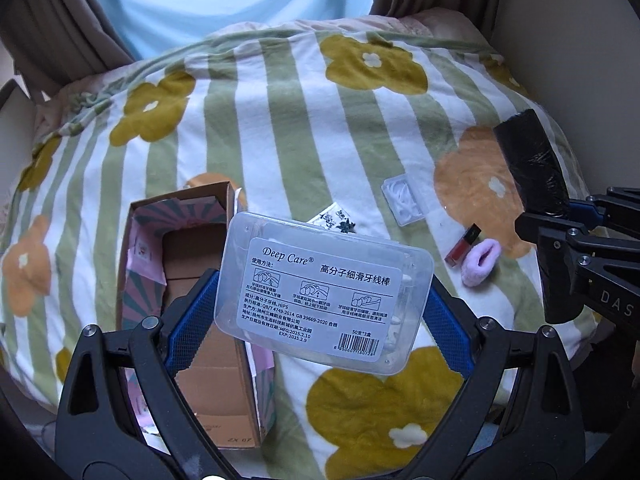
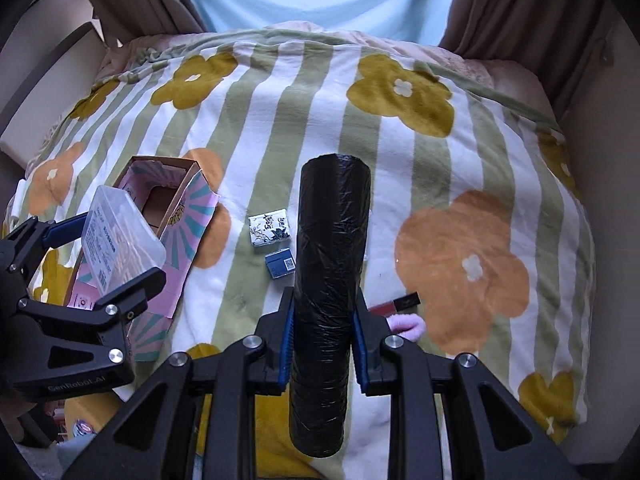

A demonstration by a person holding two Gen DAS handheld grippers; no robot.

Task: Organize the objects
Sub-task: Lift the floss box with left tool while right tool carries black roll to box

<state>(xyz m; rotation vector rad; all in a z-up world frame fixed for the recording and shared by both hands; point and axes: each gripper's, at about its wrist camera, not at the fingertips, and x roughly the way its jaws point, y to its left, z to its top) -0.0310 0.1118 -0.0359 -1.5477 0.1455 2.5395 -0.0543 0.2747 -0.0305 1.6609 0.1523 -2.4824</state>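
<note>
The left gripper (image 1: 320,300) clamps wide across a clear dental floss pick box (image 1: 324,292), held above the open cardboard box (image 1: 188,280) at its nine o'clock, likely its destination. The right gripper (image 2: 322,336) pinches a black trash-bag roll (image 2: 330,280) lengthwise, clear of the bed (image 2: 400,152) where a lip gloss (image 1: 462,246) lies.

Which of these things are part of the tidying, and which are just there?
Part of the tidying:
- floss box, held in the left tongs
- black bag roll, held in the right tongs
- open carton
- lipstick
- pink scrunchie
- tissue pack
- small blue box

Just there:
- flowered blanket
- curtains
</note>
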